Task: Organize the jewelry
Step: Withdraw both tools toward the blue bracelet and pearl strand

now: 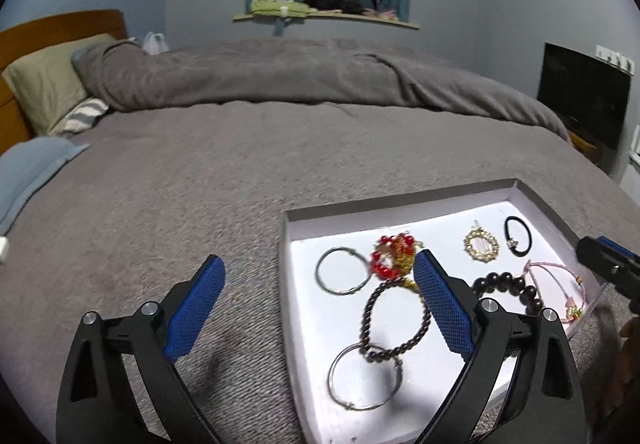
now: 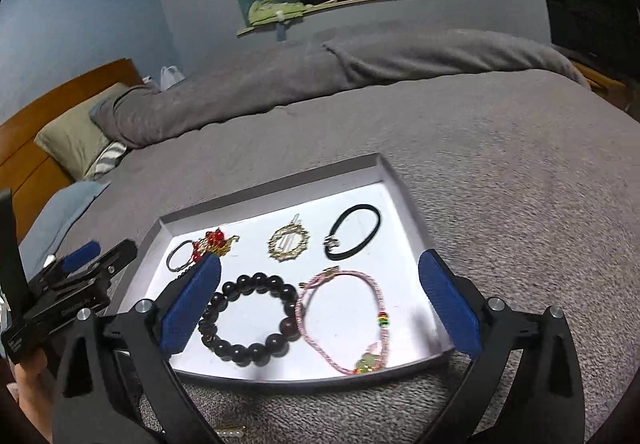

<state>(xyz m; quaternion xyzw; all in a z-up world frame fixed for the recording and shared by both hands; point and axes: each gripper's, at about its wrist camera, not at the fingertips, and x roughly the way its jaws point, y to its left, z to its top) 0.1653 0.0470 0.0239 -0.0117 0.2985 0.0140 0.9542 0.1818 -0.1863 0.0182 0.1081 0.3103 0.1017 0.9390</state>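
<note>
Right wrist view: the right hand-held gripper [image 2: 320, 304] hovers wide open and empty over the tray [image 2: 416, 219] on the bed [image 2: 500, 171], the dark bead bracelet [image 2: 250, 318] and pink cord bracelet [image 2: 344, 320] between its fingers. The left hand-held gripper [image 1: 318, 304] is equally open and empty. Likely choosing a piece; next, lower and close on one.

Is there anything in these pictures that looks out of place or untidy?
Yes. A pearl pin lies on the grey blanket, outside the white tray. In the tray, the small-bead bracelet overlaps a silver bangle, and the red bead piece touches another bangle.
</note>
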